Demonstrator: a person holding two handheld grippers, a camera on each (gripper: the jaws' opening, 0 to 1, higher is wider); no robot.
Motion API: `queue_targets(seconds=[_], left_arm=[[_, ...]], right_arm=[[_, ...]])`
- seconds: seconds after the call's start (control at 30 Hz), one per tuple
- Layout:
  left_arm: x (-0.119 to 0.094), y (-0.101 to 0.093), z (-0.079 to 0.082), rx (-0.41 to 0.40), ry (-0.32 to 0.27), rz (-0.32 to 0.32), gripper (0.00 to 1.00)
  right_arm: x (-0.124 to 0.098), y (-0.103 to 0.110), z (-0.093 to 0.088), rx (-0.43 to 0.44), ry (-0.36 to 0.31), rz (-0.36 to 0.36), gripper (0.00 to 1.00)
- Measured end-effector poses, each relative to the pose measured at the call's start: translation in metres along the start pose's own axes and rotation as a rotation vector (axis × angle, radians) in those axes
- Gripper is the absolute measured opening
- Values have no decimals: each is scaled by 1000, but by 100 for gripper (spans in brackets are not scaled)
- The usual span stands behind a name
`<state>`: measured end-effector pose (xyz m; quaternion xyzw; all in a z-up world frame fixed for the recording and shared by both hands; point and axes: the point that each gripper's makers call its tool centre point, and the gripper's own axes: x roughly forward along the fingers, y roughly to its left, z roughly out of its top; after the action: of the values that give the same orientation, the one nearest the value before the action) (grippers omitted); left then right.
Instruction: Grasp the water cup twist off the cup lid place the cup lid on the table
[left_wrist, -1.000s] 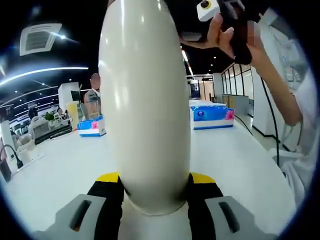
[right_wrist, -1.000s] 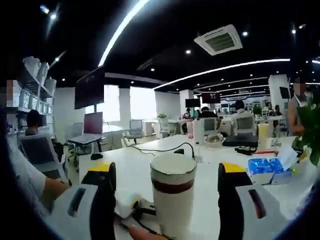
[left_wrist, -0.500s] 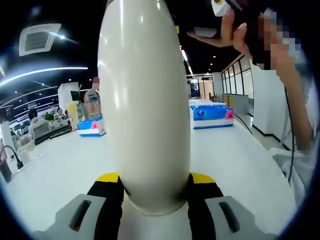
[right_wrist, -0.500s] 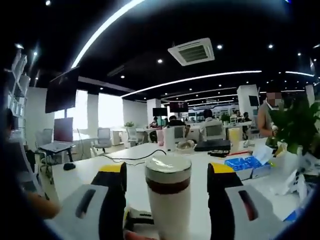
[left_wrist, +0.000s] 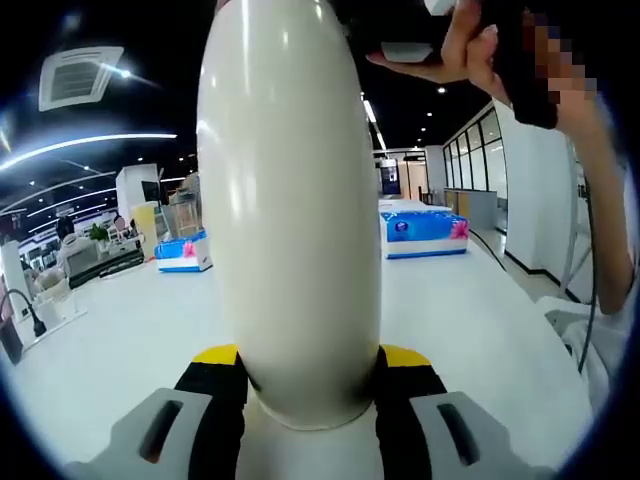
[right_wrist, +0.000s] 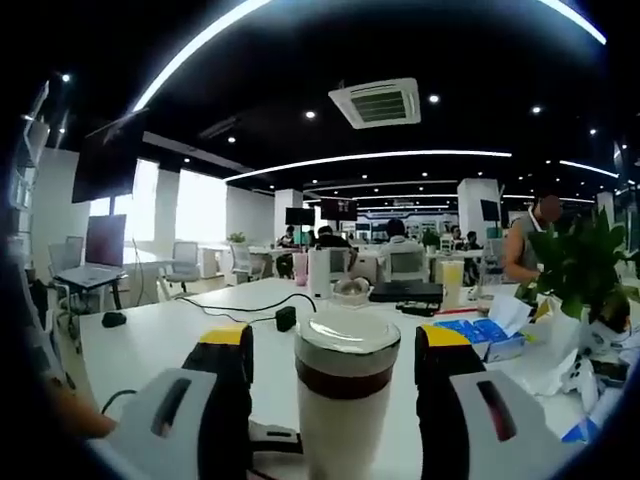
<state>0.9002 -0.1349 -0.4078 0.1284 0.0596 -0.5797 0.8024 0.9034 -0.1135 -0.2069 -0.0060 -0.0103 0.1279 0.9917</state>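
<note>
The water cup (left_wrist: 290, 200) is a tall white body standing up between my left gripper's (left_wrist: 310, 355) jaws, which are shut on its lower part. In the right gripper view the same cup (right_wrist: 345, 420) shows its pale lid (right_wrist: 347, 333) above a dark brown band. My right gripper (right_wrist: 335, 340) is open, one jaw on each side of the lid with a gap on both sides. At the top right of the left gripper view, a hand (left_wrist: 470, 50) holds that right gripper above the cup.
The white table (left_wrist: 470, 330) carries a blue tissue pack (left_wrist: 422, 228) at the far right and another (left_wrist: 185, 255) at the far left. The right gripper view shows a blue pack (right_wrist: 480, 335), a leafy plant (right_wrist: 580, 270), a black cable (right_wrist: 240, 312) and seated people beyond.
The right gripper's camera has shifted and its jaws stand a little narrower around the lid than a second ago. The left gripper has kept its hold on the cup, unmoved.
</note>
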Motion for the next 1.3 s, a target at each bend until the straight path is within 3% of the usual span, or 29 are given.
queue_targets(seconds=[0.1,0.33,0.57,0.93,1.3], left_arm=[[0,0,0,0,0,0,51],[0,-1,0,1,0,-1,51],[0,-1,0,1,0,-1,51],[1,-1,0,1,-1,-2,51],[1,-1,0,2,-2,-6,51]], right_arm=[[0,-2,1,-1,-2,-6,64],[-3,-5,4,-1,-23,-7,47],[1,-6,-2,14,3,5,47],[0,-7,0,36,-8,21,44],[-1,-6,-1,26,-2,88,44]])
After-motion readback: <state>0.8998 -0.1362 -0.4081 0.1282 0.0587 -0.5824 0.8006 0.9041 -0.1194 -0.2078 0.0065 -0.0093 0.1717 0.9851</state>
